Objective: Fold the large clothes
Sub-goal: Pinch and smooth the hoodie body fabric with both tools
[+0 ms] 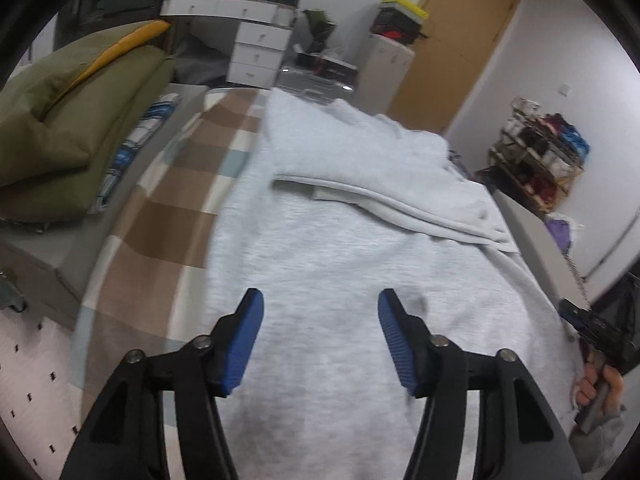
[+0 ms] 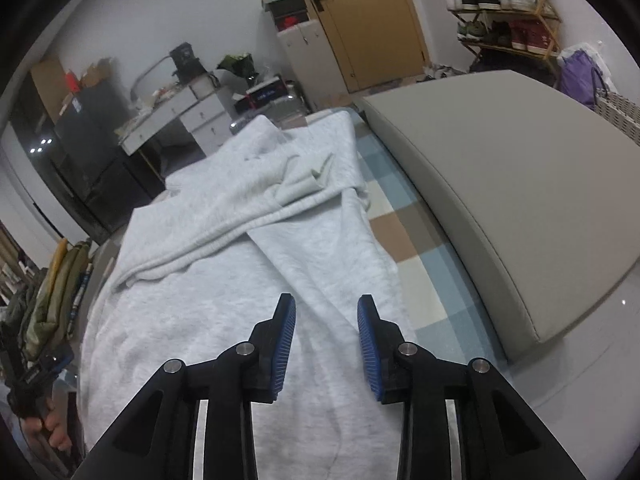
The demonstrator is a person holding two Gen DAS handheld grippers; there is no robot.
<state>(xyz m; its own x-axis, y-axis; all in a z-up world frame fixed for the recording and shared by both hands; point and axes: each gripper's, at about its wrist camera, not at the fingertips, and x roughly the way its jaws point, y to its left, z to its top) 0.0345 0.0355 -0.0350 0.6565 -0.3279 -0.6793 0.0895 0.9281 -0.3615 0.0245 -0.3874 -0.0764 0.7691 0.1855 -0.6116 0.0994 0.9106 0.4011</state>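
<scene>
A large light grey sweatshirt point(image 1: 340, 248) lies spread on a bed with a checked brown, white and pale blue sheet point(image 1: 172, 216). A sleeve with a ribbed cuff point(image 1: 336, 194) is folded across its body. My left gripper point(image 1: 320, 308) hovers over the near part of the garment, open, nothing between its blue pads. In the right wrist view the same sweatshirt point(image 2: 224, 280) shows its folded sleeve point(image 2: 208, 236) lying diagonally. My right gripper point(image 2: 326, 312) is open above the cloth near its right edge, holding nothing. The other gripper and a hand point(image 1: 596, 384) show at the left wrist view's right edge.
A green and yellow duvet point(image 1: 76, 120) is piled at the bed's left. A grey padded headboard point(image 2: 500, 200) runs along the right. White drawers point(image 1: 256, 48), a wooden door point(image 1: 452, 48) and a shoe rack point(image 2: 504, 8) stand beyond the bed.
</scene>
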